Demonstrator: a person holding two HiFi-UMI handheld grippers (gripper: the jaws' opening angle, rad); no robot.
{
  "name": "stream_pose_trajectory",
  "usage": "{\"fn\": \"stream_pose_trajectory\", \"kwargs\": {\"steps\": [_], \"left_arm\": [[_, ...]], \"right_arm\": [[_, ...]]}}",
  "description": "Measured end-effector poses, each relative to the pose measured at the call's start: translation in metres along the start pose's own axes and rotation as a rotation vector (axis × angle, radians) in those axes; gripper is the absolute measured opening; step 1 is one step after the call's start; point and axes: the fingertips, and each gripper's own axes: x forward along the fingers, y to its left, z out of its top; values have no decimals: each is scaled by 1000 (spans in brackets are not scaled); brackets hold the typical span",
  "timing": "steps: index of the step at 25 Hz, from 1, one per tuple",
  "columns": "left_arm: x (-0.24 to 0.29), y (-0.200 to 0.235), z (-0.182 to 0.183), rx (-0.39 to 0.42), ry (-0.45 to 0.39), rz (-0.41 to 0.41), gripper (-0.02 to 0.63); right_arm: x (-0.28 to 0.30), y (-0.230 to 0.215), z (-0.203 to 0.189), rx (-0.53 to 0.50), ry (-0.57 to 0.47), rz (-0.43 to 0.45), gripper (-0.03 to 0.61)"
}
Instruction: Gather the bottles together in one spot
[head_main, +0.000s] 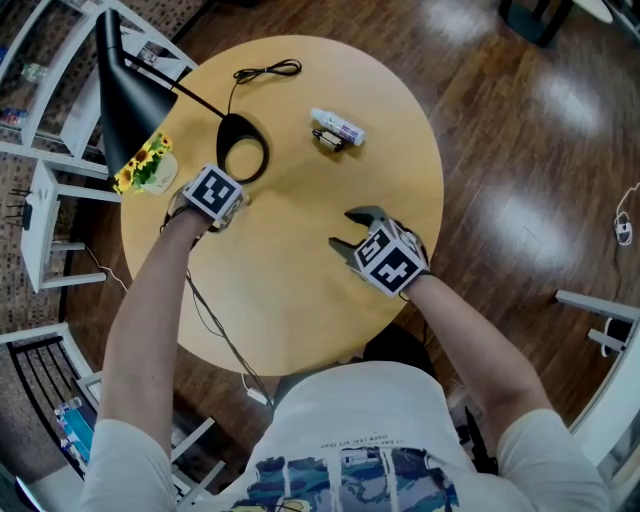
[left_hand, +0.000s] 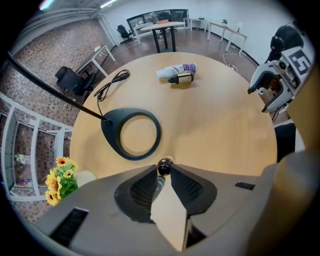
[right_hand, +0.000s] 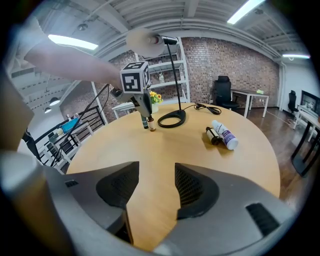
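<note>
Status of gathering, judged from this moment only.

- Pair already together: the white plastic bottle with a purple label (head_main: 338, 125) and the small dark amber bottle with a black cap (head_main: 328, 141) lay on their sides, touching, at the far part of the round light-wood table (head_main: 300, 290).
- Third bottle: a small brown glass bottle with a pale label (right_hand: 151, 123) stood upright just beside the black ring-shaped lamp base (head_main: 243, 147), well apart from the pair.
- The left gripper (left_hand: 164, 169) pointed steeply down over this bottle. Its jaws sat nearly together, pinching the dark round cap between their tips. The bottle's foot appeared to rest on the table.
- The right gripper (right_hand: 155, 165) hovered over bare table nearer the person, jaws apart, with nothing between them.

Judgement: roughly two thirds done. Two bottles shared one spot and one did not. What was left was to carry the brown bottle past the lamp base and set it beside the pair. No further bottles showed on the table.
</note>
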Motion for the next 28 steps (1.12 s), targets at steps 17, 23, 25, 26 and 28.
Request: {"fn": "stream_pose_trajectory", "kwargs": {"steps": [17, 23, 25, 26, 28], "left_arm": [[-73, -12, -12, -92, -157, 89, 114], [-124, -44, -38, -213, -328, 93, 114], [-137, -59, -54, -291, -398, 71, 114], [-142, -67, -63, -339, -430, 62, 114], [-150, -84, -83, -451, -507, 50, 114]], "right_arm": [[-3, 22, 12, -104, -19, 48, 249], [-12, 50, 21, -159, -28, 71, 249], [-19, 62, 21, -161, -26, 75, 249], [-23, 68, 21, -162, -25, 77, 249], [-29, 80, 19, -167, -19, 78, 249]]}}
